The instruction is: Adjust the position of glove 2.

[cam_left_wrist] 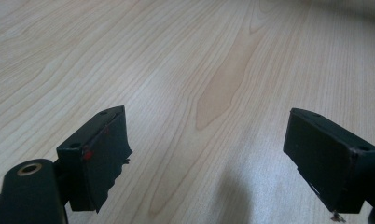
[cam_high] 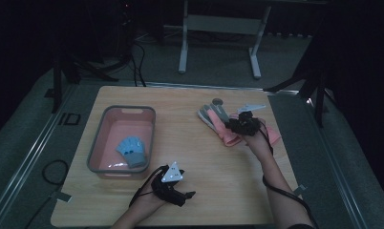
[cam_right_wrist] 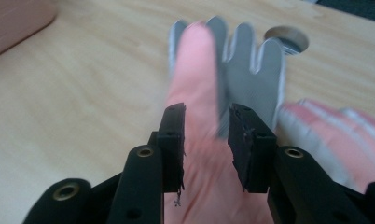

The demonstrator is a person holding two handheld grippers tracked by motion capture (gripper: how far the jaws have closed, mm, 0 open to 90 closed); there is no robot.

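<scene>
A pink glove (cam_right_wrist: 202,93) runs up between the jaws of my right gripper (cam_right_wrist: 206,114), and the pads press on its fabric; it looks blurred. It lies partly over a grey glove (cam_right_wrist: 255,74), and a second pink glove (cam_right_wrist: 330,135) lies to the right. From above, my right gripper (cam_high: 238,125) sits on the pile of gloves (cam_high: 227,135) at the table's right, the grey glove (cam_high: 213,114) reaching back left. My left gripper (cam_high: 187,194) rests near the front edge. Its jaws (cam_left_wrist: 206,135) stand wide apart over bare wood.
A pink basin (cam_high: 97,143) stands at the table's left with a blue glove (cam_high: 131,151) inside it. A round cable hole (cam_high: 217,101) lies just behind the grey glove. Bare wooden table (cam_high: 195,152) stretches between basin and glove pile.
</scene>
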